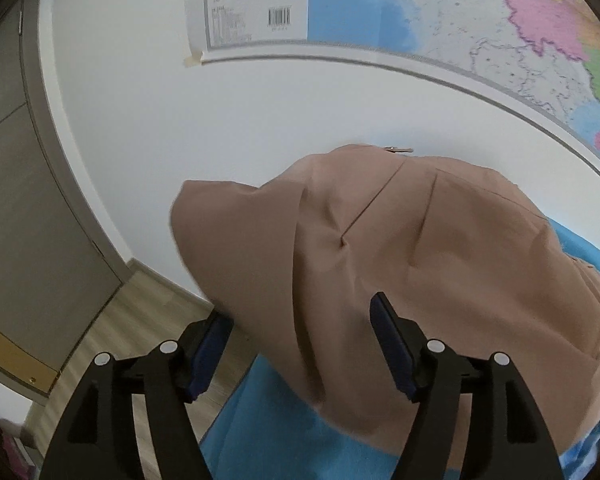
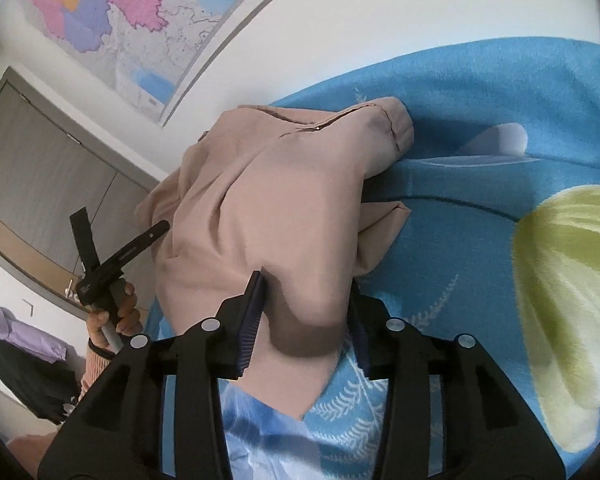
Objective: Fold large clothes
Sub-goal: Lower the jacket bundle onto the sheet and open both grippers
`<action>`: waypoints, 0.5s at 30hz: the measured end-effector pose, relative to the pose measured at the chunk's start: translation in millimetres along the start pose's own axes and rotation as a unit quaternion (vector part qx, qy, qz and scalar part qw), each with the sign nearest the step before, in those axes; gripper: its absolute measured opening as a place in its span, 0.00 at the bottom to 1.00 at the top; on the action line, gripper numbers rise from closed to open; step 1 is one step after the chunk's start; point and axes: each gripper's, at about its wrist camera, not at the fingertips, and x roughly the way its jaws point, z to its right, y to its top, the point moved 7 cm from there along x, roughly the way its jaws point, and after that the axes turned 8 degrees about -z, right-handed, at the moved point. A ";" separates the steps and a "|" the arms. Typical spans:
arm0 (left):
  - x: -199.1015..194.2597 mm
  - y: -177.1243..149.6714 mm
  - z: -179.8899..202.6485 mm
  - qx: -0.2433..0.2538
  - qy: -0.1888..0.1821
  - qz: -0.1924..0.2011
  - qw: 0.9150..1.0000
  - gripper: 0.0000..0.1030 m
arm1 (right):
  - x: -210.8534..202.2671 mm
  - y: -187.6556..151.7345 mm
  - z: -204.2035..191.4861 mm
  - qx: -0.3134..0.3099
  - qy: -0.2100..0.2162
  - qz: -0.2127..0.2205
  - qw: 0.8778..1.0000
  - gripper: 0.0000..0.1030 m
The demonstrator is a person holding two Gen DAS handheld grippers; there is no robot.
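A large tan garment (image 1: 400, 264) lies bunched on a blue patterned blanket (image 1: 268, 424). My left gripper (image 1: 300, 344) is open, and the garment's cloth hangs between and in front of its fingers. In the right wrist view the same garment (image 2: 280, 208) is heaped on the blanket (image 2: 460, 120). My right gripper (image 2: 304, 320) is open with a fold of the garment lying between its fingers. The left gripper and the hand holding it also show in the right wrist view (image 2: 112, 276), beside the garment's left side.
A map (image 1: 460, 20) hangs on the white wall behind. A grey door (image 1: 16, 220) and wood floor (image 1: 148, 328) are at left. The blanket has a green and white flower print (image 2: 572, 280). Dark and purple clothes (image 2: 24, 352) lie at far left.
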 end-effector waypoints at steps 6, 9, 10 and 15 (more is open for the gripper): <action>-4.2 -9.0 -12.2 0.014 0.000 0.025 1.000 0.72 | -10.9 2.3 1.9 -0.001 -0.014 0.011 1.000 0.62; -12.2 -9.0 -10.4 0.018 0.000 0.035 0.999 0.72 | -12.8 6.4 4.5 0.009 -0.011 0.016 1.000 0.63; -14.4 -7.9 -10.4 0.017 -0.004 0.038 0.999 0.72 | -12.7 8.3 3.9 0.010 -0.011 0.017 1.000 0.64; -36.1 -8.9 12.8 0.029 -0.032 0.055 0.998 0.72 | -11.9 26.4 -1.0 0.009 -0.009 0.030 0.999 0.78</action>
